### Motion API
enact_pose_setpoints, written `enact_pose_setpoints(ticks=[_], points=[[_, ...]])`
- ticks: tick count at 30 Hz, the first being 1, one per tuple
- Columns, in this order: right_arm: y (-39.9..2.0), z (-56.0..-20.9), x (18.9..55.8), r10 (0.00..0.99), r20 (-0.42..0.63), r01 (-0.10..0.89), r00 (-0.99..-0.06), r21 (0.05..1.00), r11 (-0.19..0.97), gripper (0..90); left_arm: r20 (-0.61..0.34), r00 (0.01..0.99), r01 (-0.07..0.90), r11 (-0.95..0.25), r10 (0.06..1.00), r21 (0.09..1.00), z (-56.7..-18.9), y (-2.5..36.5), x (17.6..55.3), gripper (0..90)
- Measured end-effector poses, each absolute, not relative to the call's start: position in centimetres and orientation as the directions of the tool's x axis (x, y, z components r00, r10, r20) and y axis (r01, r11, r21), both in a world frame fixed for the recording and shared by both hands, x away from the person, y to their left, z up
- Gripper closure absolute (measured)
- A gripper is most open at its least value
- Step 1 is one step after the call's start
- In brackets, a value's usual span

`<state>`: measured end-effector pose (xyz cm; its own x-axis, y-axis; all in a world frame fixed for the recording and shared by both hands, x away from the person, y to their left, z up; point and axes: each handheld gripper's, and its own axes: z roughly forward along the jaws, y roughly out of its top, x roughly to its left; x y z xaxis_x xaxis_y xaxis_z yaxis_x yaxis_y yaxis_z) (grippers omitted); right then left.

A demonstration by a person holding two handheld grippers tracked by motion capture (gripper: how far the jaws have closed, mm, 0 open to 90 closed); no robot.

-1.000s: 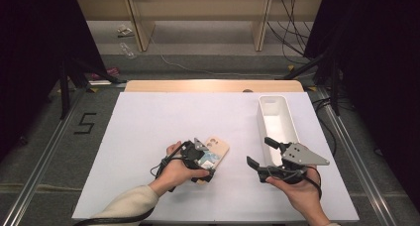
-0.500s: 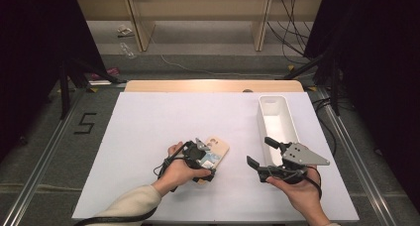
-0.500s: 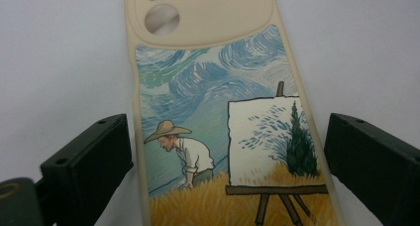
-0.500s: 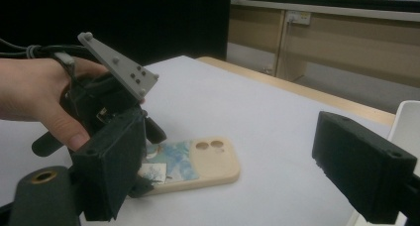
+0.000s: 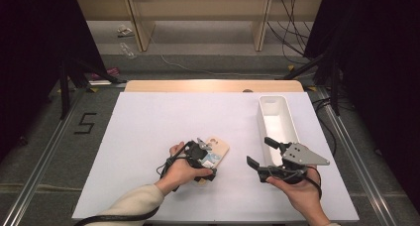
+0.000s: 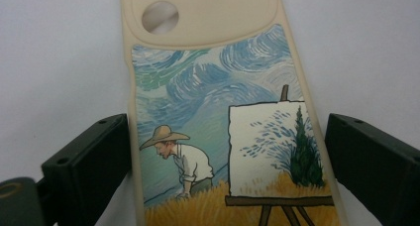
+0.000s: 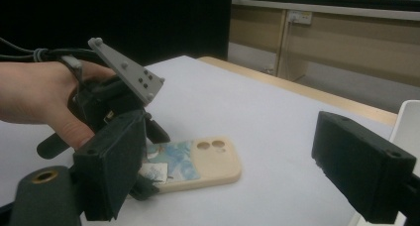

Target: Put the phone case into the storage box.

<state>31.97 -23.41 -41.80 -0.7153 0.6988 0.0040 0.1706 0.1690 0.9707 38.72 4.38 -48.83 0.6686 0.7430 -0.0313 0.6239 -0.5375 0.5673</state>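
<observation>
White table (image 5: 148, 117). Left gripper (image 5: 204, 161) straddles phone case (image 6: 218, 112), jaws open with small gaps on both sides. Case lies flat: beige, painted back, 2 camera holes. Right gripper (image 5: 261, 151) near, jaws wide, holding nothing.

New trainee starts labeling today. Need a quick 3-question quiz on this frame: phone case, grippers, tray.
1. True or false: the phone case lies flat on the white table with its painted side up.
2. How do the left gripper's jaws stand to the case? A) on either side of it, B) both above it, C) far off it.
3. Fill in: the right gripper, jaws apart and holding nothing, sits beside the white ____.

Key
1. True.
2. A; whether the pads press on the case can't be told in the left gripper view.
3. Tray.
</observation>
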Motion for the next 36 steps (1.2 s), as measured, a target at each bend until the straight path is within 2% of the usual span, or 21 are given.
enact_pose_setpoints(ticks=[36], points=[[-23.39,-41.86,31.99,0.695,0.009,0.17,-0.719,0.972,0.164,15.4,-0.029,0.628,0.661,-0.513,0.778,0.548,-48.57,4.14,38.46,9.4]])
